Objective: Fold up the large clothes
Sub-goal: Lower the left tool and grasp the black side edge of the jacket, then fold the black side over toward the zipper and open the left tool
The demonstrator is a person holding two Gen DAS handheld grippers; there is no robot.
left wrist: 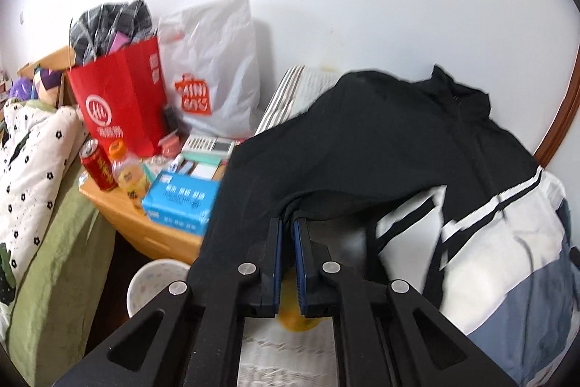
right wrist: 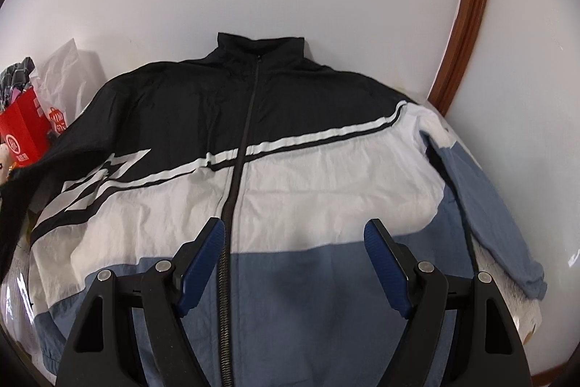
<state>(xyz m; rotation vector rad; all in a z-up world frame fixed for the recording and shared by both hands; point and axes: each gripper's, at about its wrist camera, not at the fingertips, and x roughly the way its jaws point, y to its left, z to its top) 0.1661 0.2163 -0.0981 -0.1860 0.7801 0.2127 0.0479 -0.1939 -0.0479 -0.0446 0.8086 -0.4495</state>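
Observation:
A zip-up jacket (right wrist: 308,176), black on top, white in the middle and blue at the bottom, lies front-up and spread flat, collar toward the wall. My left gripper (left wrist: 288,222) is shut on the jacket's black left sleeve (left wrist: 326,147) and holds it lifted above the jacket's left side. My right gripper (right wrist: 293,231) is open and empty, hovering over the lower middle of the jacket, just right of the zipper (right wrist: 235,198). The blue right sleeve (right wrist: 482,205) lies flat along the jacket's side.
A wooden nightstand (left wrist: 119,209) at the left holds a blue tissue box (left wrist: 179,200), a red can (left wrist: 98,167), a bottle (left wrist: 128,171), a red paper bag (left wrist: 119,100) and a white plastic bag (left wrist: 214,68). A white bin (left wrist: 154,281) stands below. A wooden frame (right wrist: 467,6) curves at the right.

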